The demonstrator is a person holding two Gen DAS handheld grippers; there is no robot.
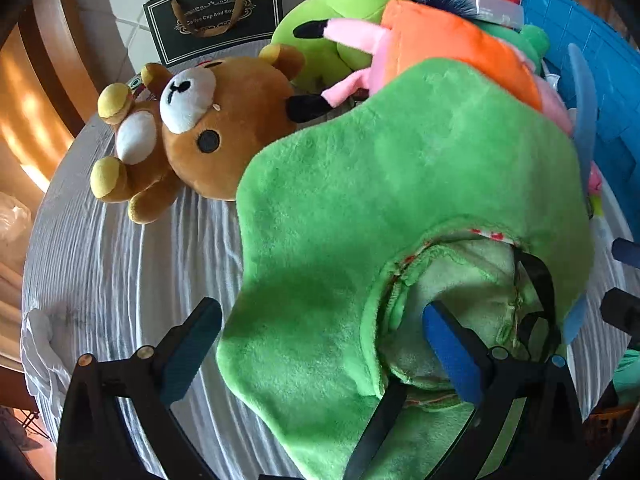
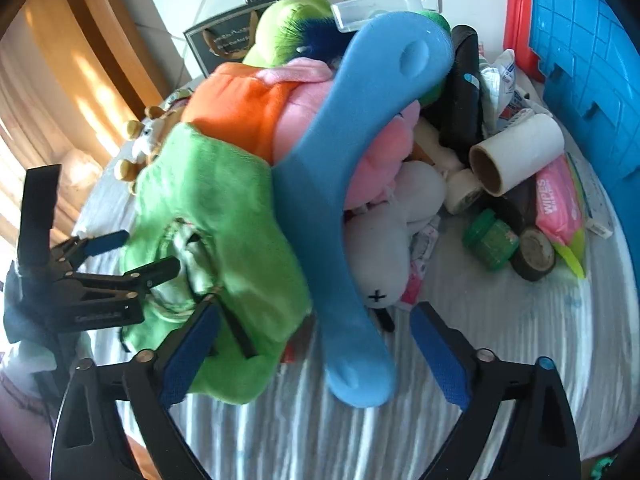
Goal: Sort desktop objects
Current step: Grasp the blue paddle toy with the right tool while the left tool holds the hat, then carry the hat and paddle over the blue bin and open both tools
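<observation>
Gold lettering "Coffee Cup And Sau…", cut off by a handle, is read on the dark gift bag (image 1: 214, 16) at the back. "WIPES" is printed in white on the pink wipes pack (image 2: 558, 204). Print on the crumpled white packet (image 2: 502, 80) is too small to be read.

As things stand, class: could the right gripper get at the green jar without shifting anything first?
Probably yes. The right gripper is open, and the green jar lies on bare cloth to its right. The blue foam piece and the white plush sit left of that line, so the way looks free.
</observation>
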